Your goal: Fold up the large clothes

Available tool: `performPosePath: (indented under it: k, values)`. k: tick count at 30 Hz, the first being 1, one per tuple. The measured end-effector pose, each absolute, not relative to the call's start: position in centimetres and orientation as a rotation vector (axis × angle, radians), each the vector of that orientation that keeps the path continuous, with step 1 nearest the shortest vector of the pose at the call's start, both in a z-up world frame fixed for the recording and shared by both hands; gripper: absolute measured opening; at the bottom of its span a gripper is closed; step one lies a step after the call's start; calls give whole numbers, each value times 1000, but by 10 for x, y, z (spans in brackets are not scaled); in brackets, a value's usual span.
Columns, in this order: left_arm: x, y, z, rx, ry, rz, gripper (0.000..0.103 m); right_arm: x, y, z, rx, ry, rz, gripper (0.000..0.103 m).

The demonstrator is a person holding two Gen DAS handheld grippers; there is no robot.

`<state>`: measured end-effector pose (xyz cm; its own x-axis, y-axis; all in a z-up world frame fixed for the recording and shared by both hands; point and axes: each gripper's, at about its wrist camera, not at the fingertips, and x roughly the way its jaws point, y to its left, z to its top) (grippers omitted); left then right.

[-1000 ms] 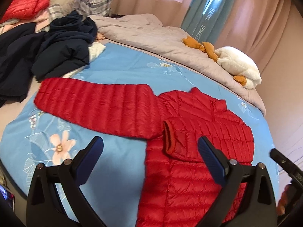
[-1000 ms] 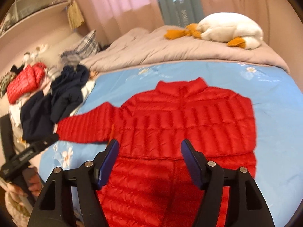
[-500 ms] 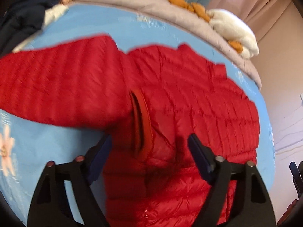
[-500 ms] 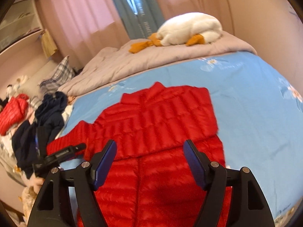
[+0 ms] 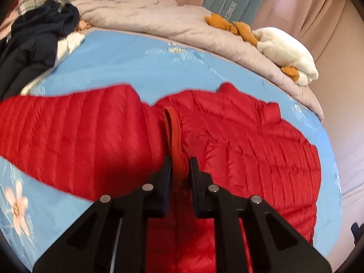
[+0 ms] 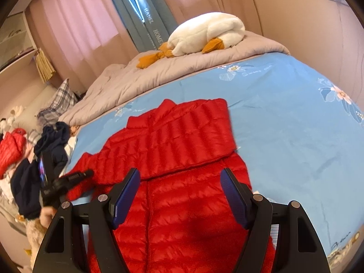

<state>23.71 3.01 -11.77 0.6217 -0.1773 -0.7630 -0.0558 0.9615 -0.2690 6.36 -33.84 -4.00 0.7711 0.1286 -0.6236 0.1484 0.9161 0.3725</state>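
A red quilted puffer jacket [image 5: 250, 150] lies flat on the blue floral bedsheet [image 5: 136, 68]. One sleeve is folded across its chest, and the other sleeve [image 5: 68, 134] stretches out to the left. My left gripper [image 5: 180, 167] is shut on the cuff [image 5: 174, 136] of the folded sleeve. In the right wrist view the jacket [image 6: 182, 216] lies below my right gripper [image 6: 179, 193], which is open and empty just above the jacket's body. The left gripper's handle [image 6: 68, 179] shows at that view's left.
A grey duvet [image 5: 159, 20] with a white plush goose [image 5: 286, 50] lies along the far side of the bed. A pile of dark clothes [image 5: 34, 45] sits at the left, with another red jacket [image 6: 11, 152] beyond it. Curtains hang behind.
My left gripper moved down onto the folded sleeve and closed on its cuff. My right gripper swung to the right over the jacket and stayed open.
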Motion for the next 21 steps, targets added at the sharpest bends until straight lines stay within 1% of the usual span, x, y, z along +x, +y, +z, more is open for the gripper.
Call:
performPosePath:
  k: [3,7,10,13,15,16,18,19,21]
  values:
    - [247,29,-124,-258,915,-62,15,63,-340,-41,422,695,-18,73]
    - [254,26,-149,-212,981,-37,16,61,-342,-44,424,708,-43,73]
    - [250,32,-161,-236,1006,-31,20,59,-341,-46,425,714,-52,73]
    - [247,34,-158,-248,1029,-52,22,59,-341,-46,413,717,-66,73]
    - [242,37,-145,-266,1024,-94,25,59,-338,-44,401,718,-70,73]
    - [238,40,-135,-281,1005,-109,29,59,-338,-43,397,715,-69,73]
    - [229,48,-116,-298,960,-96,53,57,-336,-40,389,708,-71,73]
    - [224,53,-107,-307,936,-79,59,57,-335,-39,383,704,-76,73]
    - [212,68,-88,-325,896,-46,78,57,-332,-37,370,700,-80,73]
